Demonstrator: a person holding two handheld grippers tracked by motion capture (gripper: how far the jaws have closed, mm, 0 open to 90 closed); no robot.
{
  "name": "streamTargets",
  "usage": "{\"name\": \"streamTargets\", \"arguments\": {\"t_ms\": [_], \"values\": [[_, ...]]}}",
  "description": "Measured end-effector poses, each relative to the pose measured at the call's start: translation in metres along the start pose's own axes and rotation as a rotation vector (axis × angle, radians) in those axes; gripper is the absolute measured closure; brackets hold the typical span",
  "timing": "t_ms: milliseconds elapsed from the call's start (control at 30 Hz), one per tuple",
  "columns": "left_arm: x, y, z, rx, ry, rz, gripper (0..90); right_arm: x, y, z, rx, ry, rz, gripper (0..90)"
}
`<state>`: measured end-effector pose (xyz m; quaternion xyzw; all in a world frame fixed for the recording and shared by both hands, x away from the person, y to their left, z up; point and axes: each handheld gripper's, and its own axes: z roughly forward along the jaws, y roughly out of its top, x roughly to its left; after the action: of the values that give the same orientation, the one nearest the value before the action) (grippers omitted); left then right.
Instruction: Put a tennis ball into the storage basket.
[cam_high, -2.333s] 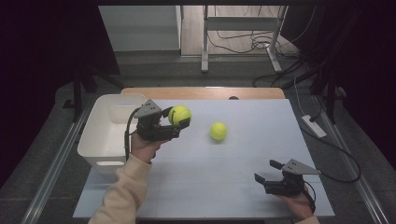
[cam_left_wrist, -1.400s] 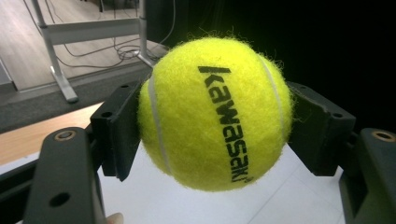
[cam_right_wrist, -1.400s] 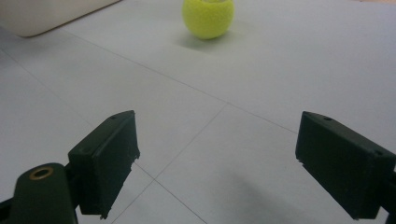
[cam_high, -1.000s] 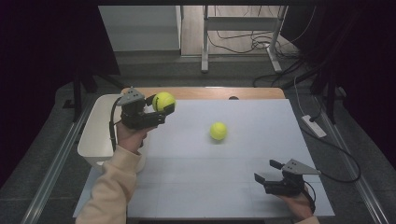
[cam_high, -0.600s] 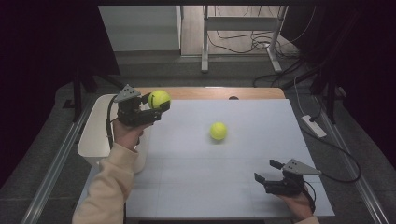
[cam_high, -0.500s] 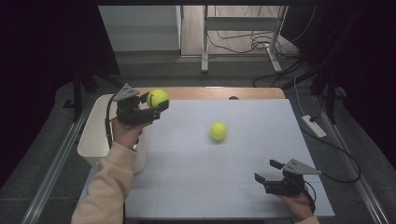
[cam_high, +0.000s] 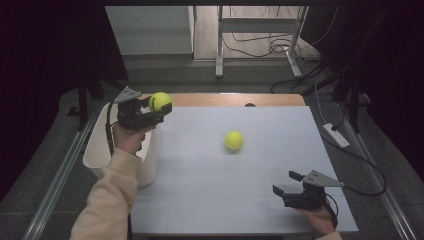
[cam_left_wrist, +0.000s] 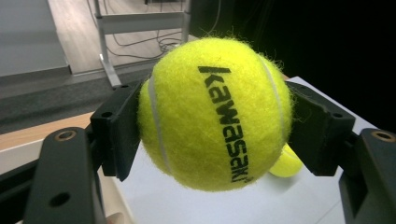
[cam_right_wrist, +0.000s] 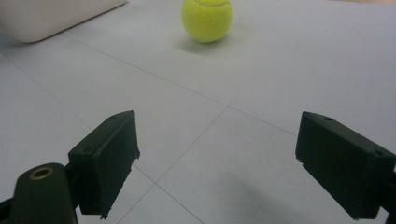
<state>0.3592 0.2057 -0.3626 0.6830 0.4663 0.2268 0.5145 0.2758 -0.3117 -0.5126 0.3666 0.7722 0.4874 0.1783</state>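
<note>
The left gripper (cam_high: 150, 111) clamps one tennis ball (cam_high: 160, 101) between its jaws, raised at the white bin's (cam_high: 95, 155) two o'clock rim. To finish well, carry it to nine o'clock over the bin's middle, lower, then release. The right gripper (cam_high: 285, 187) rests wide open, holding nothing; the second ball (cam_high: 233, 140) lies mid-counter (cam_high: 210, 185).

Bin (cam_high: 95, 160) at surface (cam_high: 210, 200) left edge; one ball (cam_high: 233, 140) mid-surface; second ball (cam_high: 160, 101) in left tongs (cam_high: 158, 111) above bin's far end; right tongs (cam_high: 285, 186) near right.
</note>
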Motion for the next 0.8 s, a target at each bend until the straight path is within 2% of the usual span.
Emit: {"name": "streamTargets", "arguments": {"t_ms": [433, 633, 800], "values": [[0.011, 0.001, -0.002, 0.007, 0.046, -0.001, 27.0, 0.000, 0.000, 0.000, 0.003, -0.001, -0.002, 12.9], [0.019, 0.002, -0.003, 0.013, 0.055, -0.022, 27.0, 0.000, 0.000, 0.000, 0.004, -0.003, -0.002, 12.9], [0.027, 0.001, -0.006, 0.024, 0.081, -0.025, 27.0, 0.000, 0.000, 0.000, 0.003, -0.004, -0.002, 12.9]]}}
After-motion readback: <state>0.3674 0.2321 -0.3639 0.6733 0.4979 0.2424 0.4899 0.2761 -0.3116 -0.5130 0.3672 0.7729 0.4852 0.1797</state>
